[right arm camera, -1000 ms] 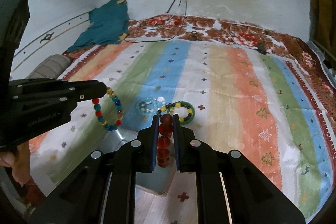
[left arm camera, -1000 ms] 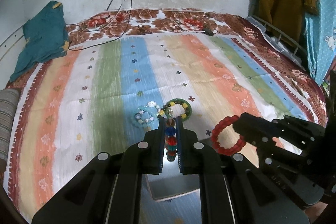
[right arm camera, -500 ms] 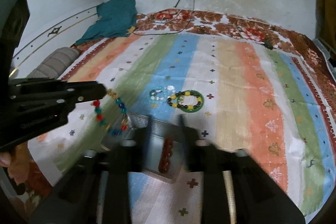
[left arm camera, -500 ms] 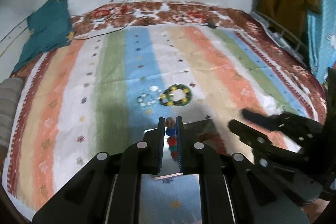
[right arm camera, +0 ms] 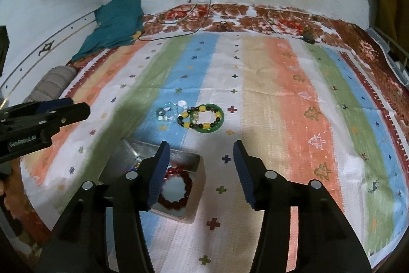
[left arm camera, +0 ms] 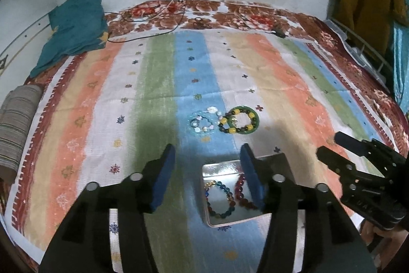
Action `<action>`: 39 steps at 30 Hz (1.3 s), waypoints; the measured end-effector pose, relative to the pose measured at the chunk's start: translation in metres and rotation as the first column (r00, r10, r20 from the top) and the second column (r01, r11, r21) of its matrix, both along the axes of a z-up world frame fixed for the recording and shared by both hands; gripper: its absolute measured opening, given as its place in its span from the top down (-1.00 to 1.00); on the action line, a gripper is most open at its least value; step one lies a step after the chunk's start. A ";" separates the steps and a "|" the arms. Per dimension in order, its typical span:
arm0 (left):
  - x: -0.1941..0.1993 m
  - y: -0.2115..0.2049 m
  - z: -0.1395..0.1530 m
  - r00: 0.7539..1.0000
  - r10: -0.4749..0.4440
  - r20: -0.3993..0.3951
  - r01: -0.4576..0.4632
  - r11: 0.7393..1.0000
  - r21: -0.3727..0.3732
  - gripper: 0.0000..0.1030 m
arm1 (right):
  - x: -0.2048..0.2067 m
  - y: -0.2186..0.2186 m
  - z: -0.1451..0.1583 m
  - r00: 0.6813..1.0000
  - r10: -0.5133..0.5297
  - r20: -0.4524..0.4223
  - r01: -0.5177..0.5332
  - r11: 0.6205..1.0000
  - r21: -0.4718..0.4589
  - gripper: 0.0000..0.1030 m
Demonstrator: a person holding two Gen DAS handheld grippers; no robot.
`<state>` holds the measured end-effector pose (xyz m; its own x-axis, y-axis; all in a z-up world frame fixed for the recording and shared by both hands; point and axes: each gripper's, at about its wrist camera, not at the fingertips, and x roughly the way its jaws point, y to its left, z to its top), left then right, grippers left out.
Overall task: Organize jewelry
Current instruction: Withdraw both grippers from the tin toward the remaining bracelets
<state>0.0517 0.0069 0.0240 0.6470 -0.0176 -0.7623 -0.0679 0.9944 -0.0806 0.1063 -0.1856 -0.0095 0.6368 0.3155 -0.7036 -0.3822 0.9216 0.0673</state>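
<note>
Both tongs are standing spread with nothing between the pads; their jaws have just been opening. The left gripper (left arm camera: 207,168) is hovering over the near-left side of the tin (left arm camera: 258,221); the right gripper (right arm camera: 199,165) is hanging just past the tin's right wall.

Inside the tin: the red bead bracelet (right arm camera: 176,189) is lying flat on the shiny floor, and the multicoloured bead bracelet (left arm camera: 220,198) is sitting beside it, the two loops nearly touching.

Beyond the tin's far edge, well apart from it, three pieces are waiting on the striped bedspread (right arm camera: 294,99): a green bangle (right arm camera: 219,117), a yellow-and-dark bead bracelet (right arm camera: 190,119) overlapping the bangle's left side, and a pale blue bracelet (right arm camera: 166,114) just left of those.

Handling, as a judgement: all are looking light. The beaded loops are probably limp and will be sagging when lifted; pinching across one strand of the ring seems best. The bangle is likely rigid, smooth and slippery, possibly brittle; taking its free right rim avoids dragging the overlapping beads.

Room: the bedspread around the cluster is lying open on all sides. The tin's walls are upright and low, so a drop needs clearing the rim. The soft bedding may be letting the tin tip.
</note>
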 end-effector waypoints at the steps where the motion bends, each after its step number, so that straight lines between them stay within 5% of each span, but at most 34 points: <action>1: 0.002 0.003 -0.001 1.000 0.008 -0.003 -0.008 1.000 -0.002 -0.10 | 0.002 -0.002 0.000 1.000 -0.007 -0.004 0.007 1.000 0.002 -0.10; 17: 0.023 0.016 -0.014 0.998 0.047 -0.046 -0.047 0.999 0.003 -0.37 | 0.024 -0.001 -0.003 1.000 -0.012 -0.027 0.012 1.000 0.014 -0.28; 39: 0.049 0.029 -0.031 0.994 0.061 -0.092 -0.058 0.998 0.037 -0.37 | 0.043 0.008 -0.016 0.998 0.019 -0.062 -0.019 1.000 0.005 -0.28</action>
